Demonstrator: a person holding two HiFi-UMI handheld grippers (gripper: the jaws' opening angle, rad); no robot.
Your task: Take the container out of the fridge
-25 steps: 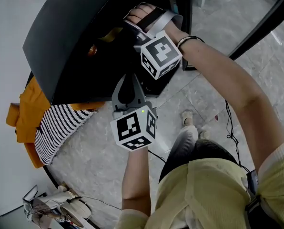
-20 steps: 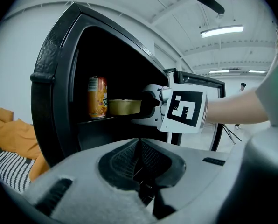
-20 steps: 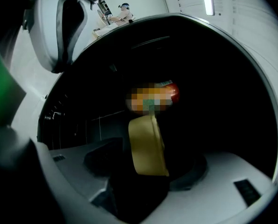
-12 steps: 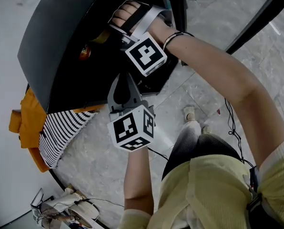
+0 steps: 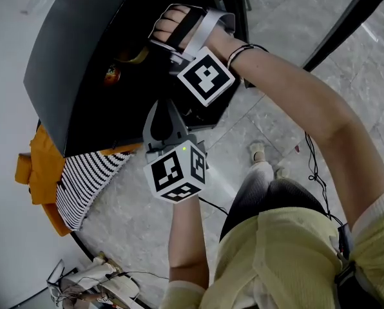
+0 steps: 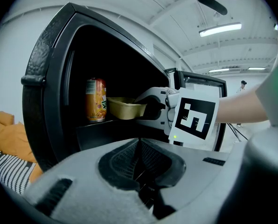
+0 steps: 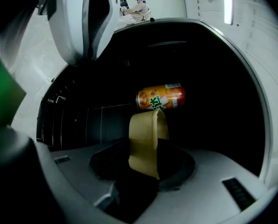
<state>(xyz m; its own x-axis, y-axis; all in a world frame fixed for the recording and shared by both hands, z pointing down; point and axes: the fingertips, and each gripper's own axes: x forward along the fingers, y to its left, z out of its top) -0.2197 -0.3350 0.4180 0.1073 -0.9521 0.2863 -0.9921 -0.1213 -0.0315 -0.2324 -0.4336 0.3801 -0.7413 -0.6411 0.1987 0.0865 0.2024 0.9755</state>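
Note:
A small black fridge (image 5: 63, 56) stands open. On its shelf sit a tan container (image 6: 125, 108) and, further in, an orange drink can (image 6: 95, 99). My right gripper (image 6: 141, 105) reaches into the fridge. Its jaws are closing, and the container's near wall (image 7: 146, 143) stands between them with dark gaps on both sides. The can (image 7: 161, 97) is just beyond it. In the head view the hand hides the right fingertips; the container (image 5: 137, 56) and can (image 5: 111, 76) show inside. My left gripper (image 5: 161, 108) hangs shut and empty in front of the fridge opening.
The fridge door (image 6: 199, 80) stands open at the right. An orange cushion (image 5: 34, 166) and a striped cloth (image 5: 82, 176) lie left of the fridge on the floor. A black cable (image 5: 308, 159) runs across the floor near the person's feet (image 5: 259, 153).
The right gripper has pushed a little deeper into the fridge towards the container. The left gripper has stayed in about the same place in front of the opening.

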